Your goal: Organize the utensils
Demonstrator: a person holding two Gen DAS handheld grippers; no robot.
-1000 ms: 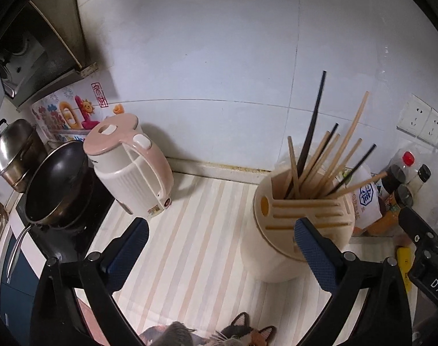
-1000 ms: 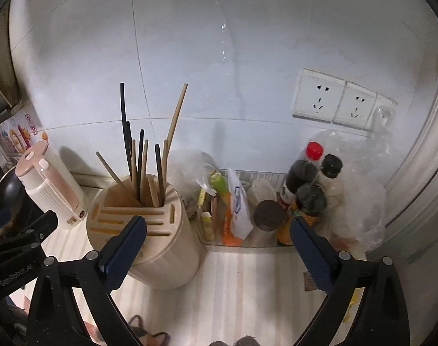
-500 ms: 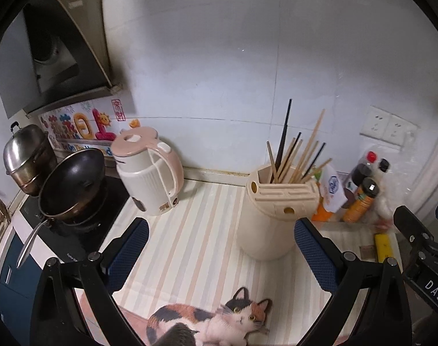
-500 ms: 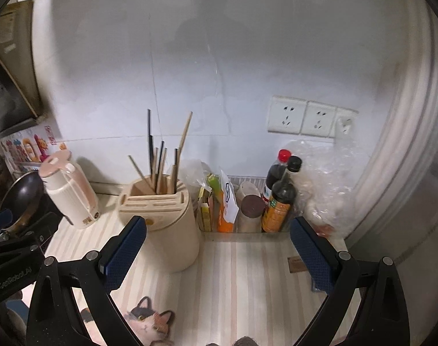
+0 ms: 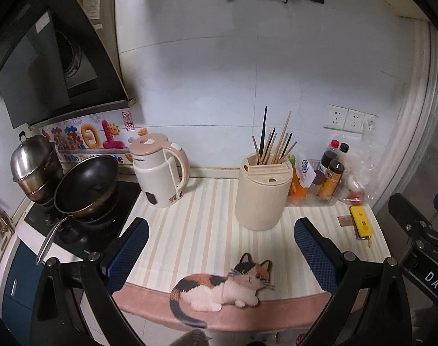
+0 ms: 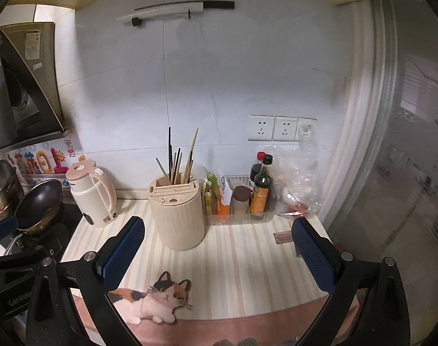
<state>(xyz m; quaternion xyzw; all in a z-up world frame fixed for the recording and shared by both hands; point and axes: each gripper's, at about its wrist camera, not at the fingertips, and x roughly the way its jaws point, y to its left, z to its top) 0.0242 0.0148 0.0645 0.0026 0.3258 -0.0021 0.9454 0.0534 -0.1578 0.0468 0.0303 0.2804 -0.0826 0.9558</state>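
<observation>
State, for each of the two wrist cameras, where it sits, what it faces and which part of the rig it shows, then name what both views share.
Left wrist: rides the left gripper, faces the wall over the striped mat, stove at left; shows its open blue fingers and the other gripper at right.
Right wrist: rides the right gripper, faces the same wall, sliding door at right; shows its open fingers.
Shared: chopstick holder, kettle, cat print.

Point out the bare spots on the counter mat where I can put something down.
Bare mat lies between kettle and utensil holder, and in front of both, down to the cat print. Crowded: condiment tray behind; yellow item at the right edge.
</observation>
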